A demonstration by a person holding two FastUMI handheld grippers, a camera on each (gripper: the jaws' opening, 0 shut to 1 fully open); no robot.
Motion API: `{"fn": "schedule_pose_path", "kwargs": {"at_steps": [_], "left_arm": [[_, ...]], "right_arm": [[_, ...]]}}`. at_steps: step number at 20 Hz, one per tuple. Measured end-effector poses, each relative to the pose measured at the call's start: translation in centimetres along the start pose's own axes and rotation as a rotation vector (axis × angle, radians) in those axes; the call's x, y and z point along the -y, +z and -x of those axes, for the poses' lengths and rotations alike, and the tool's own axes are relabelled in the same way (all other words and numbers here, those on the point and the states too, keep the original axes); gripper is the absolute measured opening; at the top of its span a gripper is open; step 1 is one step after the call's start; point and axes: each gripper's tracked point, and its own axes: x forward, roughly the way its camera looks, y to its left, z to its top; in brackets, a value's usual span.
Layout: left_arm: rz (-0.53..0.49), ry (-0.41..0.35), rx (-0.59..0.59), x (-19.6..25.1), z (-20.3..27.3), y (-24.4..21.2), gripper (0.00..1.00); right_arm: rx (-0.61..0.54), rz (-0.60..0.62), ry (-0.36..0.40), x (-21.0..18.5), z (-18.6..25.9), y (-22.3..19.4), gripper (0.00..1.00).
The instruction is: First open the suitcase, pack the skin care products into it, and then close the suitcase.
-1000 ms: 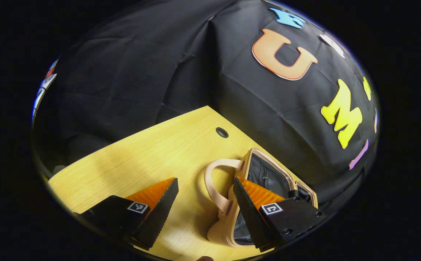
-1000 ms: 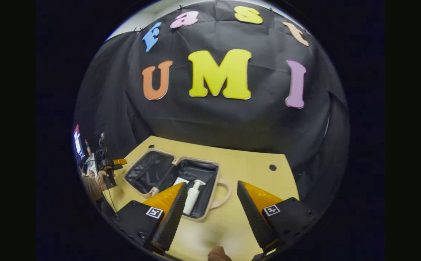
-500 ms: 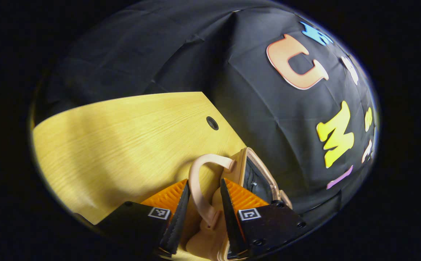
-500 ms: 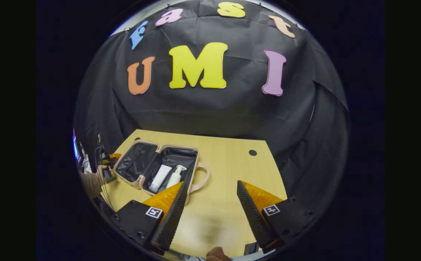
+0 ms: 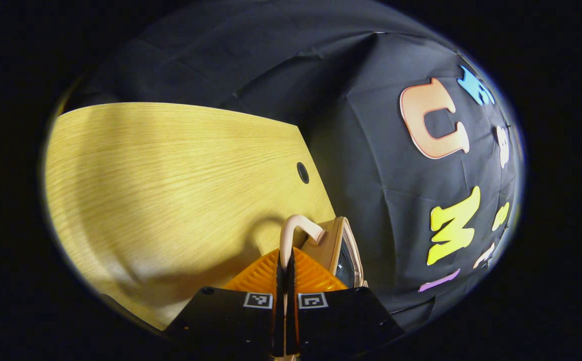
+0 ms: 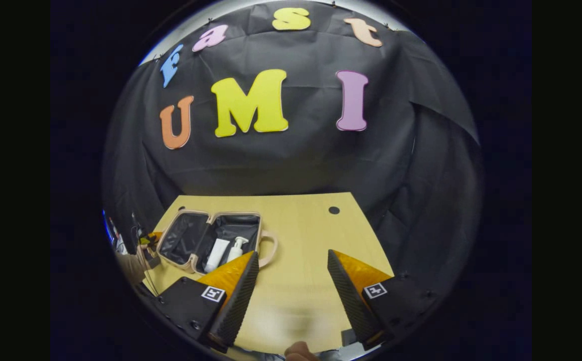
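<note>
Your left gripper [image 5: 285, 268] is clamping both fingers on a pink handle [image 5: 291, 233] of the suitcase [image 6: 209, 239], near the table's [image 5: 160, 175] back edge. In the right gripper view the case is lying open flat at the table's left edge, lining showing, with a white tube [image 6: 216, 253] and a white pump bottle [image 6: 236, 249] lying side by side in the right-hand half. Your right gripper [image 6: 291, 281] is hanging above the table's front edge, fingers spread wide, gripping nothing, well apart from the case. A cable hole [image 6: 334, 210] is sitting near the back right corner.
</note>
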Motion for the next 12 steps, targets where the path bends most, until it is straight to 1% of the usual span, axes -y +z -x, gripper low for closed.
{"fn": "schedule_pose_path", "kwargs": {"at_steps": [1,2,3,4,5,7,8,9,10,11,12], "left_arm": [[-0.005,0.012,-0.009,0.1,0.1,-0.1,0.04],[-0.025,0.029,-0.02,0.2,0.3,-0.3,0.03],[-0.051,0.04,-0.026,0.6,0.5,-0.2,0.03],[-0.076,0.05,-0.025,1.0,0.7,0.1,0.03],[-0.089,0.052,-0.014,1.7,1.1,0.7,0.03],[-0.113,0.036,0.014,4.6,1.9,1.8,0.03],[-0.14,0.032,0.014,5.9,2.3,1.9,0.03],[-0.18,0.032,0.016,6.9,2.7,2.1,0.03],[-0.218,0.028,0.019,8.1,3.1,2.0,0.03],[-0.242,0.022,0.031,9.4,3.5,2.2,0.03],[-0.259,0.01,0.048,11.0,3.7,2.5,0.03]], "right_arm": [[0.017,-0.007,-0.012,0.4,0.5,0.3,0.81],[0.036,-0.007,-0.031,0.9,1.0,0.4,0.81],[0.053,-0.01,-0.045,1.5,1.4,0.6,0.77],[0.067,-0.012,-0.049,1.8,1.7,0.5,0.77],[0.078,-0.014,-0.054,2.2,2.0,0.5,0.82],[0.099,-0.035,-0.054,3.1,2.4,0.6,0.82],[0.107,-0.048,-0.046,3.3,2.4,0.8,0.81],[0.112,-0.054,-0.043,3.6,2.5,0.7,0.77],[0.114,-0.058,-0.041,4.2,2.3,0.5,0.81],[0.115,-0.065,-0.029,4.2,2.1,0.3,0.77],[0.117,-0.068,-0.019,4.5,1.9,0.2,0.77]]}}
